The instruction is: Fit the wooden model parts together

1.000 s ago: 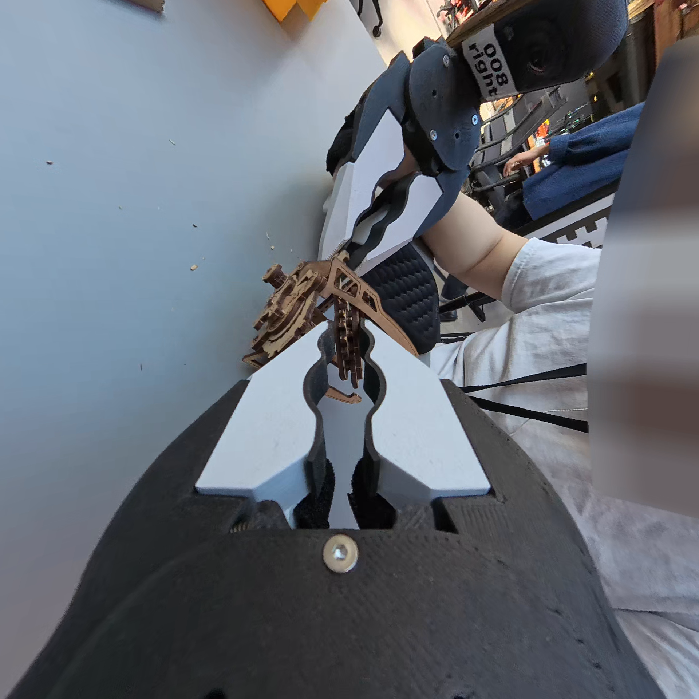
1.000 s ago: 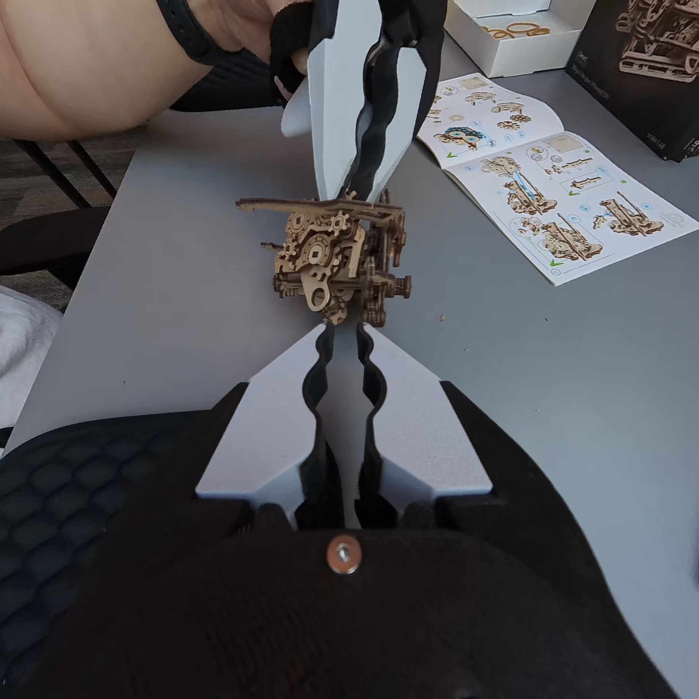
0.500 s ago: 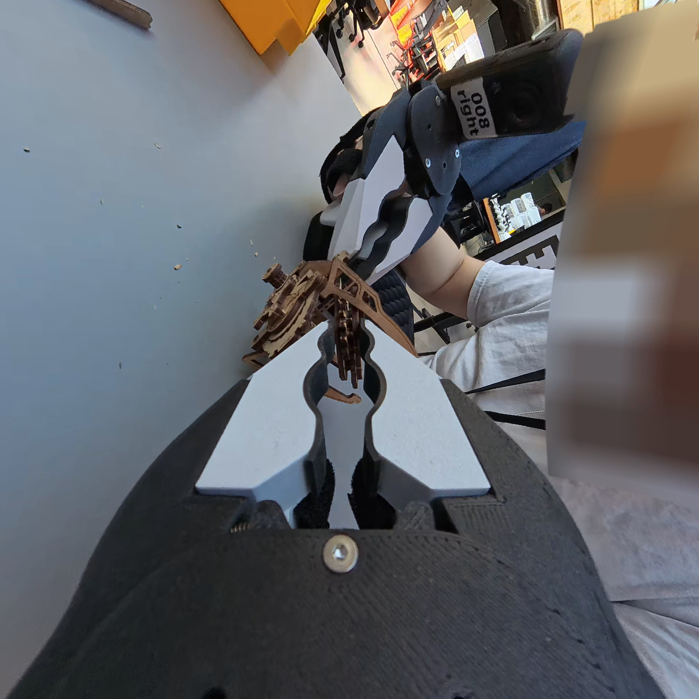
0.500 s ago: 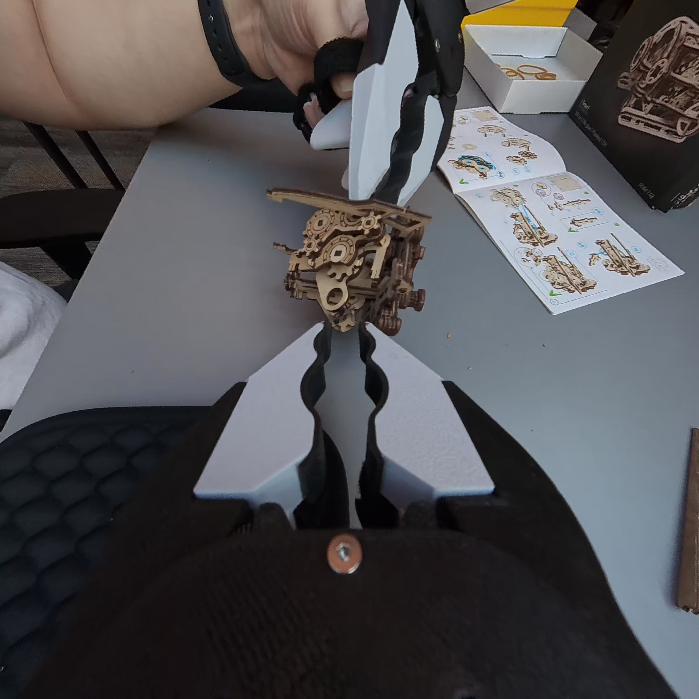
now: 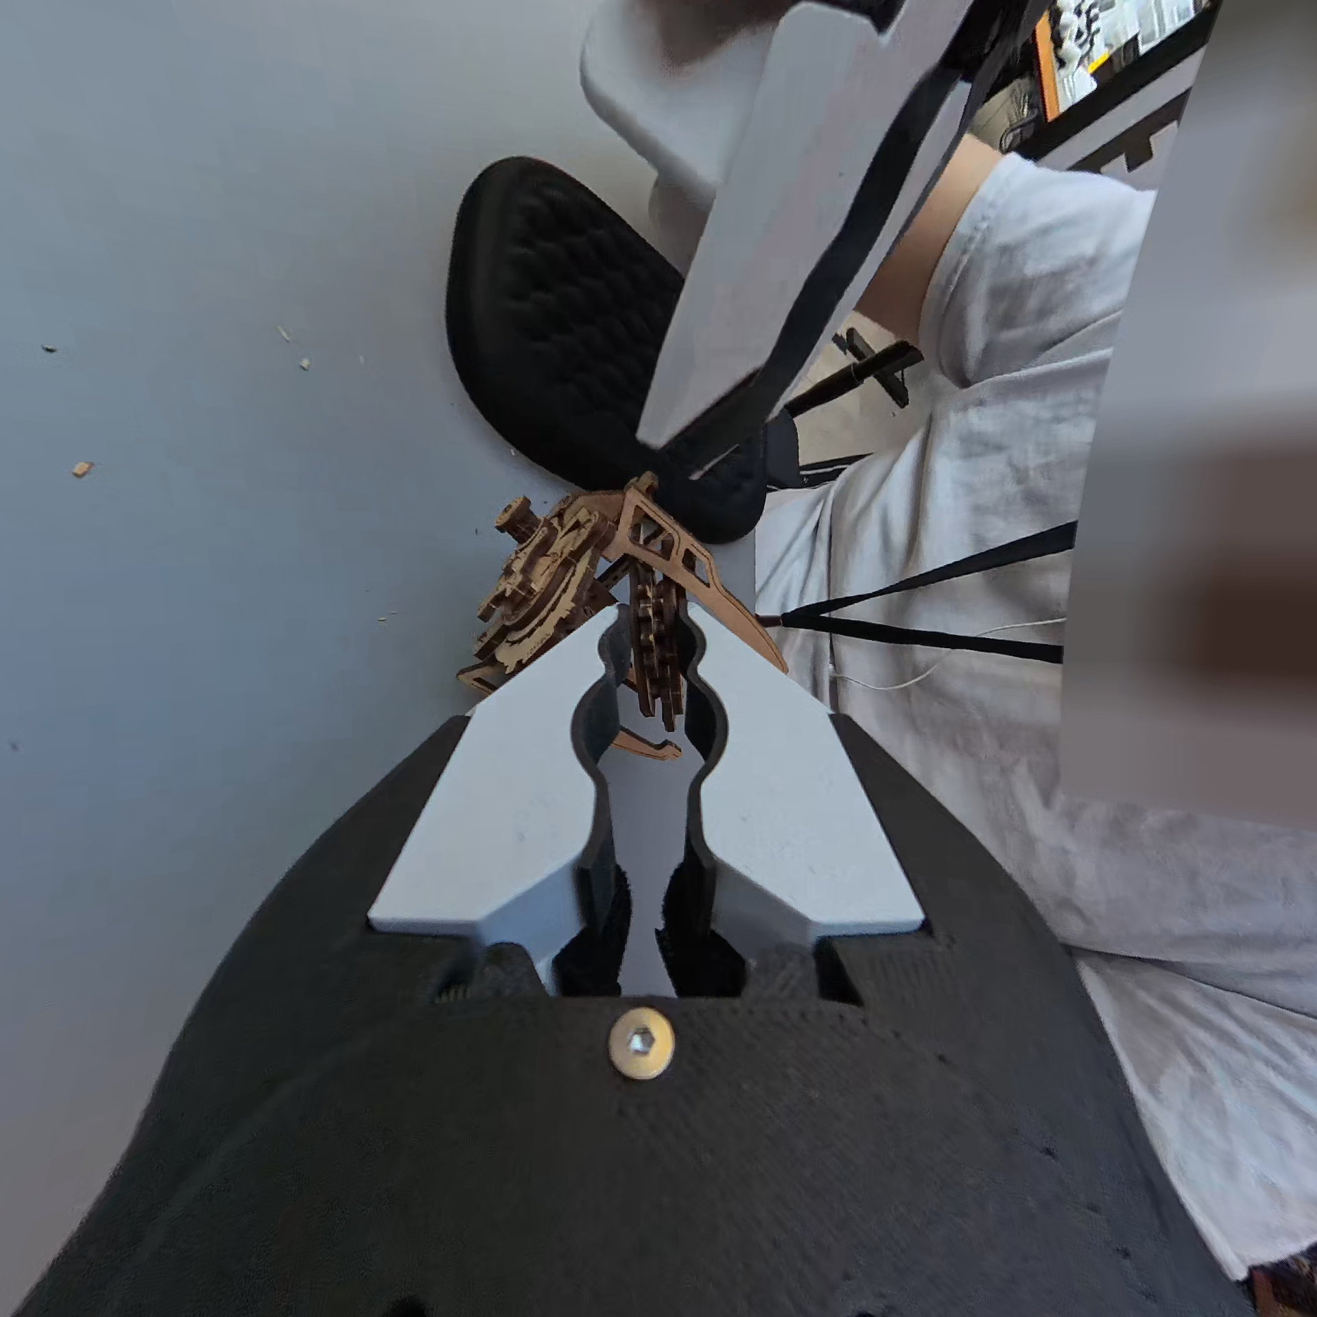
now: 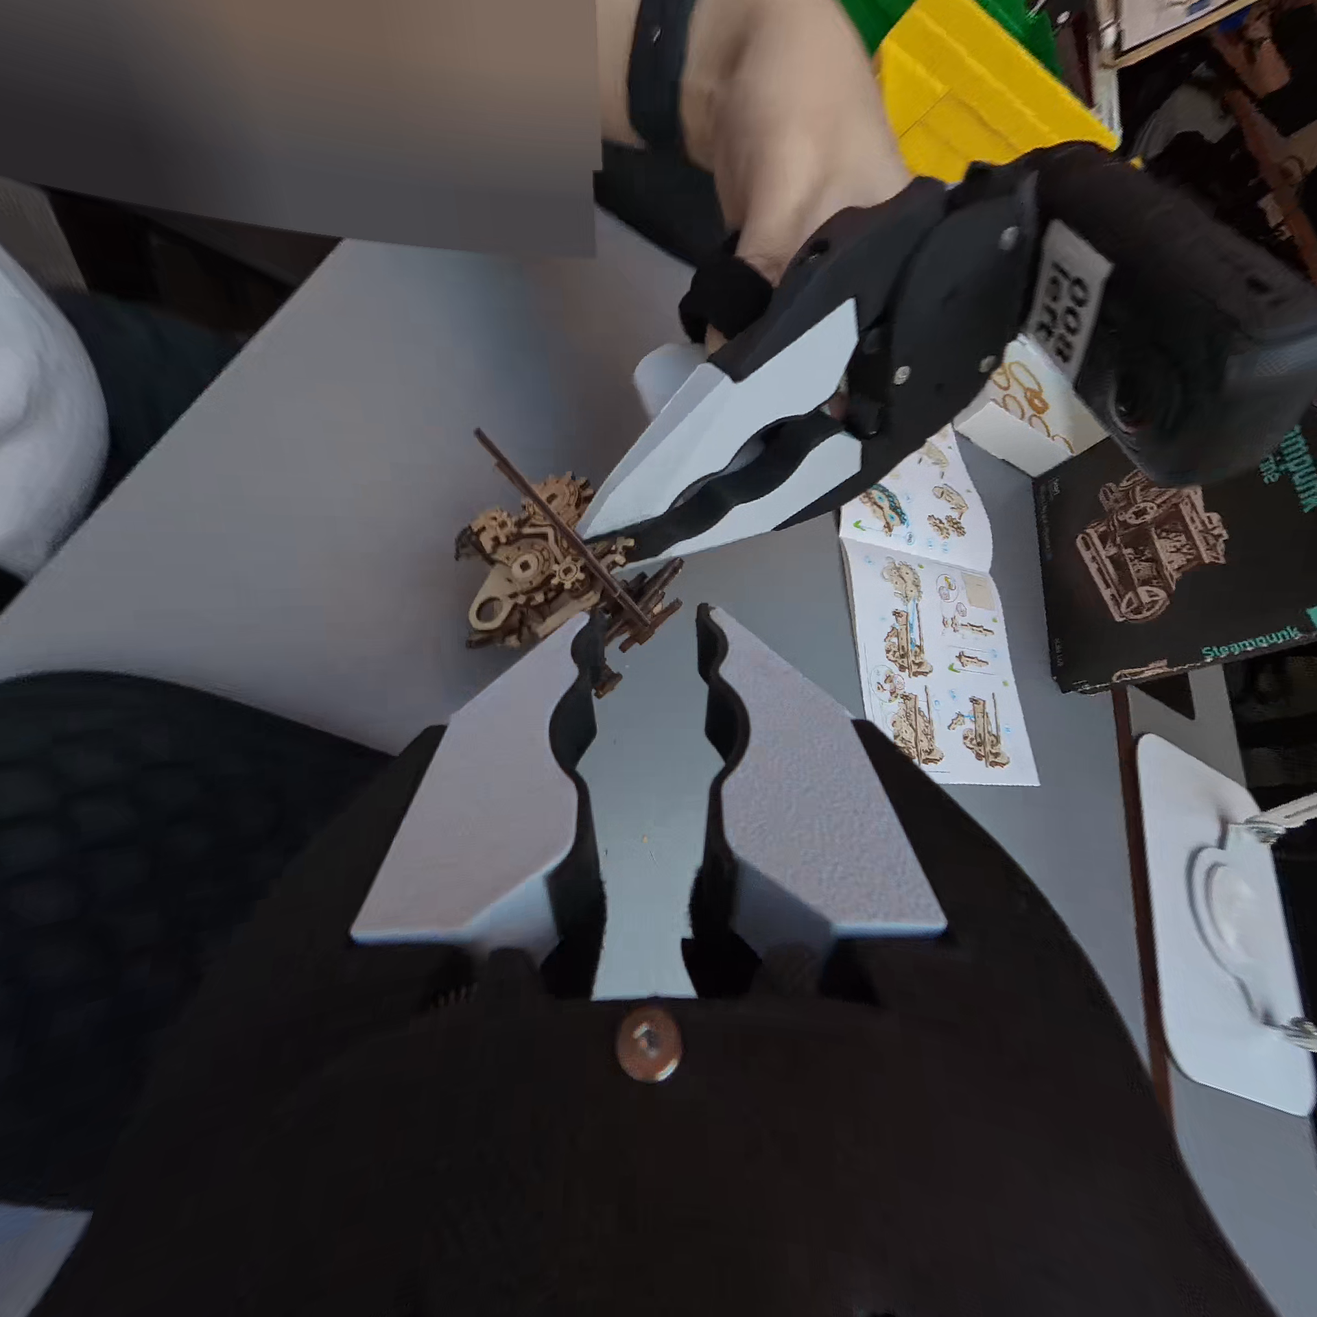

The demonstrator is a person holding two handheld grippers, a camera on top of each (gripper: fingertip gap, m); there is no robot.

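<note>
Clearly the wooden model (image 5: 570, 591) sits clamped between the left claw's (image 5: 652, 627) tips.

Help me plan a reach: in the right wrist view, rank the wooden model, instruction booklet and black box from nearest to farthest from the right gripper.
From the right gripper:
1. wooden model, at its fingertips, slightly left.
2. instruction booklet, right on the table.
3. black box, farther right, beyond the booklet.

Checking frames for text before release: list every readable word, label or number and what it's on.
I won't transcribe writing; text sits on:
White sticker on the left gripper, which grips the wooden model: printed characters.
Black box: coloured lettering.
Instruction booklet: too small to read.
Left wrist view: none legible.
</note>
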